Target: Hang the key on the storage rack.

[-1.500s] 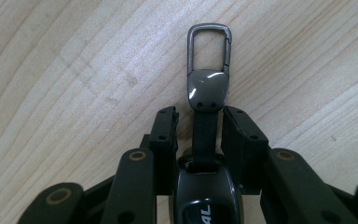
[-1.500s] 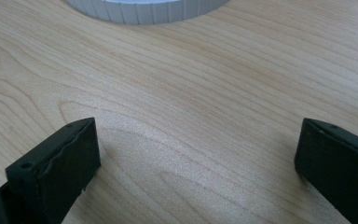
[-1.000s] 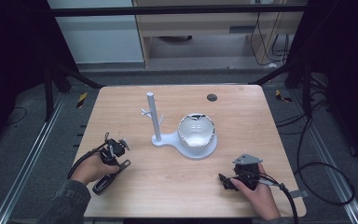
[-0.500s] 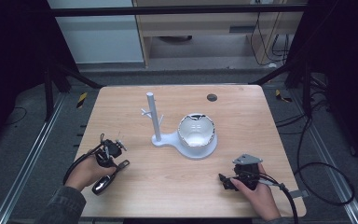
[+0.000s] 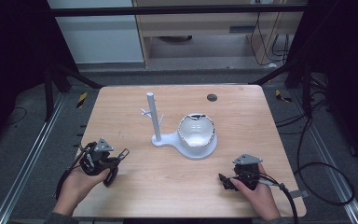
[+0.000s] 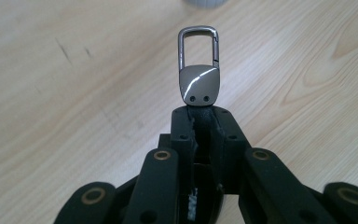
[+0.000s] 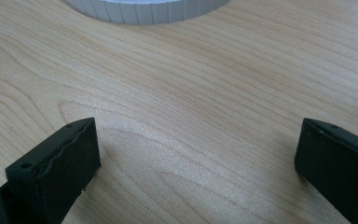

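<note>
Left gripper [image 6: 200, 116] jaws clamped on key fob's [image 6: 199, 81] leather strap; light, stiff metal clip projects beyond the jaw tips; right gripper [image 7: 196, 154] gapes empty.

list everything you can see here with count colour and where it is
table: 1, light wood, centre of the high view
stand: 1, pale grey post with short pegs on a flat base, middle of the table
bowl: 1, white, on the round end of the stand's base, right of the post
small disc: 1, dark, far edge of the table
key clip: 1, dull metal with a loop, held at its dark strap end, off the table
left hand-held gripper: 1, black, near left of the table, shut on the key clip
right hand-held gripper: 1, black, near right, jaws wide open over bare wood
hands: 2, one on each gripper, bottom of the high view
</note>
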Available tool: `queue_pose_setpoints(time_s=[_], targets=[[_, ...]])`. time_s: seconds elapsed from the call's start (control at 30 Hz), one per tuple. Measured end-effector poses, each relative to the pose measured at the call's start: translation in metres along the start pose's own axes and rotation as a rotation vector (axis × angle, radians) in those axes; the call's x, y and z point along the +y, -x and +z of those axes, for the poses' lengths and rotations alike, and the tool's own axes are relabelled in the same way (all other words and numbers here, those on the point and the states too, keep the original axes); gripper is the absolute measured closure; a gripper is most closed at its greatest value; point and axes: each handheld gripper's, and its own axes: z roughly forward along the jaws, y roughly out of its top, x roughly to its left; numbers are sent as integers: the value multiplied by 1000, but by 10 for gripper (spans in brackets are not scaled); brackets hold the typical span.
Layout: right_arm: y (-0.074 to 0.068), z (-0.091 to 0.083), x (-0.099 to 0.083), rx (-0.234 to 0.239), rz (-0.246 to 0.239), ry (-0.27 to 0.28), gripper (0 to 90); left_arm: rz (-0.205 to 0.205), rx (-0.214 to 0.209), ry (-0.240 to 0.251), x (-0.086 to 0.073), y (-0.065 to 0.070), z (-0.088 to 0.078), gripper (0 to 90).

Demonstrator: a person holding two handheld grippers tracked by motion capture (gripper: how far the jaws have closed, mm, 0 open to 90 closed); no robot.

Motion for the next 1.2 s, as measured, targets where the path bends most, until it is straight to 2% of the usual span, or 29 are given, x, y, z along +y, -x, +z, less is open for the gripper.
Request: queue_pose_setpoints(time_s=[0.17,0.23,0.3,0.37,0.43,0.57,0.93,1.2], targets=[[0,0,0,0,1,0,4,8,61,83,3,4,-9,801],[0,0,0,0,0,0,4,7,84,142,4,5,-12,801],[0,0,0,0,0,0,4,-13,103,192,5,5,-15,802],[0,0,0,0,0,0,4,-29,104,232,7,6,-16,802],[0,0,0,0,0,0,4,-31,106,253,10,7,-16,802],[0,0,0,0,0,0,4,-39,80,306,14,11,-14,802],[0,0,0,0,0,0,4,-49,65,389,29,21,-7,803],[0,0,0,0,0,0,4,-53,53,427,38,28,-6,802]])
